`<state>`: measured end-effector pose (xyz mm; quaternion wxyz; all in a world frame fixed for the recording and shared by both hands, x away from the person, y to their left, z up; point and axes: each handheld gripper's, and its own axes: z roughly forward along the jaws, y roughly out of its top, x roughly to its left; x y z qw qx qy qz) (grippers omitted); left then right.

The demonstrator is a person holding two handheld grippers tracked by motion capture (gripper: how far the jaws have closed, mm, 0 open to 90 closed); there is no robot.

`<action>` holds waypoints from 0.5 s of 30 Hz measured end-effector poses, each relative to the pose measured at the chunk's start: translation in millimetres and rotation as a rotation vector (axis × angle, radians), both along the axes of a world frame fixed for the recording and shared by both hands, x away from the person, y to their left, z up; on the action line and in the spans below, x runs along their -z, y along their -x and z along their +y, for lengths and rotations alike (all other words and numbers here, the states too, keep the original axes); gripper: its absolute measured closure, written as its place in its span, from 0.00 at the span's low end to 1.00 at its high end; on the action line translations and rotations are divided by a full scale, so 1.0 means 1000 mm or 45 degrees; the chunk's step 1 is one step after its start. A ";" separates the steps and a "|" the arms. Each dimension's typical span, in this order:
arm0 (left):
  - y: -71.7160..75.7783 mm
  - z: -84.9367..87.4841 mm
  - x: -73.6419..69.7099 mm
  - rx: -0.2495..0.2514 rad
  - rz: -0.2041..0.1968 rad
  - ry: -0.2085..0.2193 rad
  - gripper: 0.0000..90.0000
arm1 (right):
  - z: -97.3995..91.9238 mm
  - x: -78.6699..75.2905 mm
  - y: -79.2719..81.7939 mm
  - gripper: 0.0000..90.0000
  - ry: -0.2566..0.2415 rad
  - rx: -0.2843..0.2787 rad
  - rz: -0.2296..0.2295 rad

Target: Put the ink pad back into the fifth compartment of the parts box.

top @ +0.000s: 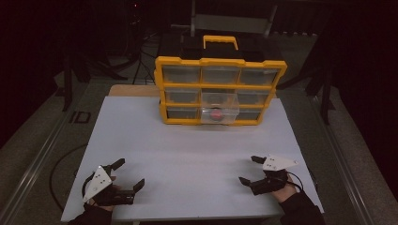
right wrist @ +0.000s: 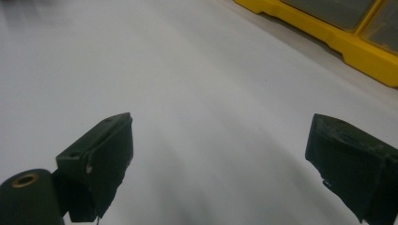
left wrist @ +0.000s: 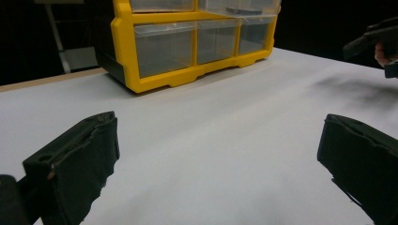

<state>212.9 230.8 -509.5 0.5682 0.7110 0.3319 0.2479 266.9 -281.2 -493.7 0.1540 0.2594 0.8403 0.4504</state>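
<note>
Yellow-framed plastic drawer cabinet [top: 219,90] stands at the far middle of the white surface [top: 187,159]. Your left gripper [top: 126,174] and right gripper [top: 248,170] rest near you, jaws spread, empty. Approach its protruding clear middle drawer [top: 219,108] squarely.

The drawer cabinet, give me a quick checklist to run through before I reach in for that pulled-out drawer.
1. Left gripper open, jaws wide apart with nothing between them: ok.
2. Right gripper open and holding nothing: ok.
3. Middle drawer pulled out from the yellow cabinet: ok.
4. Red object sits in that drawer; what it is: cannot tell.
5. White table bare between both grippers and the cabinet: ok.
6. Other drawers pushed in flush: ok in the high view.
</note>
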 end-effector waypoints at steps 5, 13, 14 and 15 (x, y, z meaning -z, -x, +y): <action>0.000 0.000 0.000 0.000 0.002 0.003 0.00 | -0.005 0.003 0.007 0.09 0.001 -0.004 -0.012; 0.000 0.000 0.001 0.002 0.004 0.004 0.00 | -0.007 0.008 0.015 0.09 0.028 -0.037 -0.027; 0.000 0.000 0.001 0.002 0.004 0.004 0.00 | -0.007 0.008 0.015 0.09 0.028 -0.037 -0.027; 0.000 0.000 0.001 0.003 0.004 0.005 0.00 | -0.007 0.009 0.016 0.09 0.030 -0.035 -0.034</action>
